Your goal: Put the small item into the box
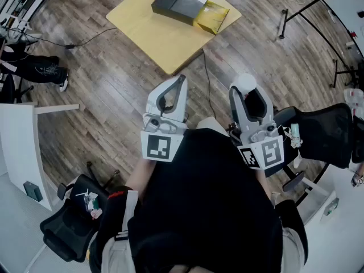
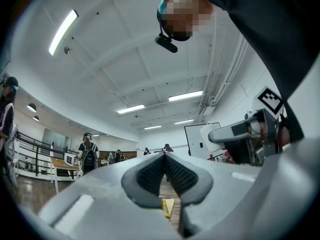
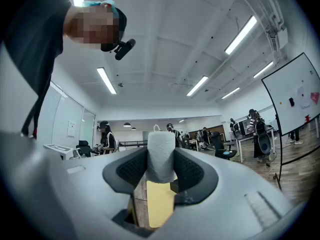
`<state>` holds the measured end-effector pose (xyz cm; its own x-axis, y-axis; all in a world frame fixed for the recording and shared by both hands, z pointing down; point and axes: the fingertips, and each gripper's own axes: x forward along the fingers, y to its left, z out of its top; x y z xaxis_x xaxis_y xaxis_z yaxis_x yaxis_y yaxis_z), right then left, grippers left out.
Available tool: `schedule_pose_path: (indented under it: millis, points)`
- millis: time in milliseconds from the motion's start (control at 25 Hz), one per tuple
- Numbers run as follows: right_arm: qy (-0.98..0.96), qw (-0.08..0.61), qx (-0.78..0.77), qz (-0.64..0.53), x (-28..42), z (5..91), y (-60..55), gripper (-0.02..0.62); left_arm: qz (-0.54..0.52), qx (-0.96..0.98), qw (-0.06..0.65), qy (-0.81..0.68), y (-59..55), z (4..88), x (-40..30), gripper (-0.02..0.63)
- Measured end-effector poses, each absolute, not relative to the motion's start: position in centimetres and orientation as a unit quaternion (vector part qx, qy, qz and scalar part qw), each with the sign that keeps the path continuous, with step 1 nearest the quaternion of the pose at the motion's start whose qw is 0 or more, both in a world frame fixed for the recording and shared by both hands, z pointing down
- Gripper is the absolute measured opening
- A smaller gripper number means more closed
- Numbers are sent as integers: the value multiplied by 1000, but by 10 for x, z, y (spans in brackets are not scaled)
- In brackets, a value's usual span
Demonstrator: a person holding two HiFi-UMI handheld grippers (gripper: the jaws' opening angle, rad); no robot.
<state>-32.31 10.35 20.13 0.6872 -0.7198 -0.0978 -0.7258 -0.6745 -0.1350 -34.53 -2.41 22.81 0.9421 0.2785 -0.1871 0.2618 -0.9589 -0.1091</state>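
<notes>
The right gripper (image 1: pixel 248 94) pinches a small white roll (image 3: pixel 161 155). The left gripper (image 2: pixel 165 160) has its jaws pressed together. The box (image 1: pixel 178 4) sits well apart.

Two grippers (image 1: pixel 179 82) (image 1: pixel 246 87), one white roll (image 3: pixel 161 156), one box (image 1: pixel 179 3), one table (image 1: pixel 153 36)

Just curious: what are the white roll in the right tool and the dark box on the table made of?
White roll: probably soft fabric or paper; matte, finely textured surface, small loop on top. Dark box: likely cardboard or plastic; smooth, slight sheen, yellow flap.
</notes>
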Motion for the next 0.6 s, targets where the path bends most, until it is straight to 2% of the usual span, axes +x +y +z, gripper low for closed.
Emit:
schedule_pose_path:
  millis: [160,600]
  points:
    - [410,66,-909,19,-327,201,110,169,107,-981,61,-147,-2,225,-352,2]
    - [400,60,-914,21,-345,203,107,169,111,-978,60,-167,-2,224,-362,2]
